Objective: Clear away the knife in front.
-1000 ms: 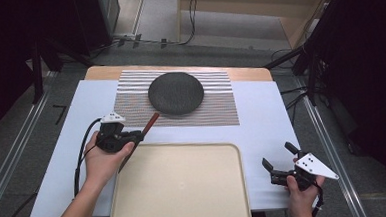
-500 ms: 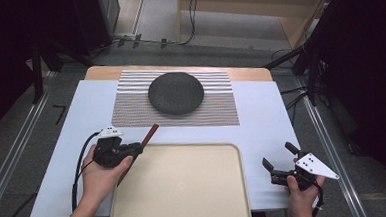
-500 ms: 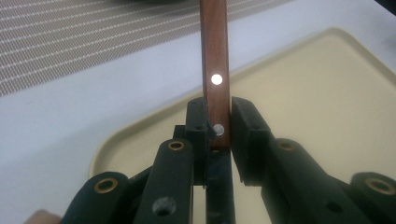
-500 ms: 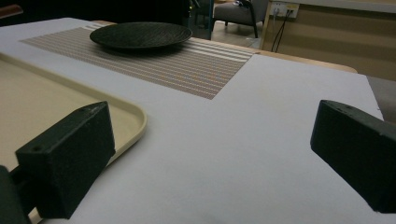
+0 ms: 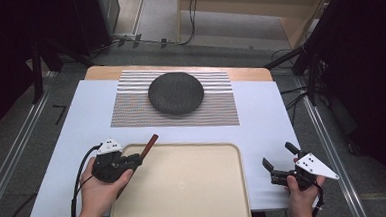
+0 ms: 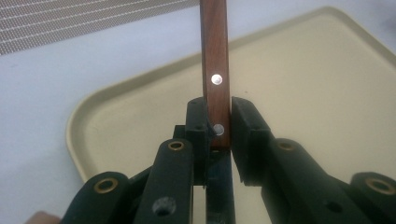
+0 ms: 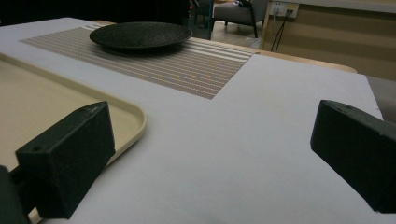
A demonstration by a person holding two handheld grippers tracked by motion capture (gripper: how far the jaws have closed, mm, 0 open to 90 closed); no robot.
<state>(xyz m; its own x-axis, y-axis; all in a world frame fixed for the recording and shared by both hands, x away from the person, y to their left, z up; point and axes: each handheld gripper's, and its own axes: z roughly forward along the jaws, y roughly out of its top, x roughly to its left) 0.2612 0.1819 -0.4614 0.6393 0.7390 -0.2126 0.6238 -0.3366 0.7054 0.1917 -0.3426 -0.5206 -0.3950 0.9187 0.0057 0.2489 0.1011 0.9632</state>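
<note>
My left gripper [image 5: 135,161] is shut on a brown wooden handle [image 5: 150,144] with two metal rivets. The handle sticks out over the far left corner of the beige tray [image 5: 196,208]. In the left gripper view the handle [image 6: 215,56] stands upright between the two pads of the left gripper [image 6: 218,116], and the beige tray [image 6: 327,93] lies behind it. Whatever is on the handle's other end is hidden by the gripper. My right gripper [image 5: 277,155] rests low at the table's near right, open, with nothing between its jaws. The right gripper [image 7: 210,154] points over bare white cloth beside the tray's corner [image 7: 133,116].
A dark round plate [image 5: 175,93] sits on a striped placemat [image 5: 131,109] at the far middle of the white tablecloth. The plate [image 7: 140,35] and placemat [image 7: 187,65] lie ahead of the right gripper. A cable trails from the left gripper toward the near left.
My left hand has drawn back toward the near edge and slightly down, carrying the wooden handle from near the placemat to the tray's far left corner. The right hand has not moved.
</note>
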